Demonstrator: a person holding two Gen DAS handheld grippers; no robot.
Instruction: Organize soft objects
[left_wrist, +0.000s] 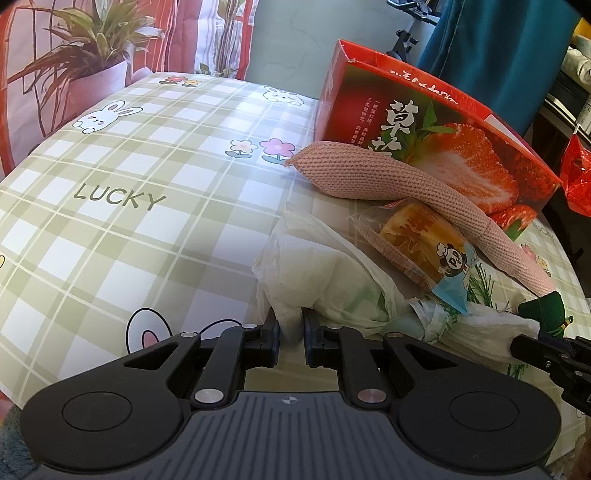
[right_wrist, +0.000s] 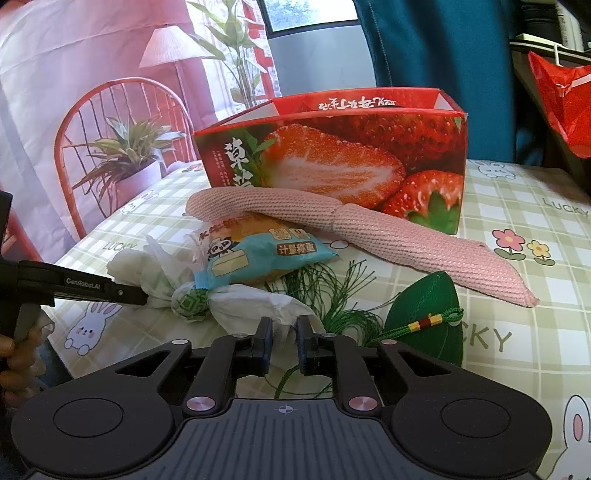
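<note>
A knotted white plastic bag (left_wrist: 332, 273) (right_wrist: 240, 299) lies on the checked tablecloth (left_wrist: 147, 184). My left gripper (left_wrist: 290, 321) is shut on one bunched end of it. In the right wrist view that same left gripper (right_wrist: 144, 295) comes in from the left edge. My right gripper (right_wrist: 284, 328) (left_wrist: 517, 343) pinches the bag's other end. A wrapped cake snack (left_wrist: 424, 240) (right_wrist: 258, 251) rests on the bag. A long pink knitted piece (left_wrist: 406, 184) (right_wrist: 369, 229) lies over the snack. A green stuffed ornament (right_wrist: 424, 314) (left_wrist: 543, 308) with a tassel sits beside my right gripper.
An open red strawberry carton (left_wrist: 461, 122) (right_wrist: 332, 147) stands just behind the pile. A printed backdrop with a chair and plants hangs beyond the table. A person's hand (right_wrist: 7, 354) holds the left gripper's handle. A red bag (right_wrist: 565, 99) hangs at the far right.
</note>
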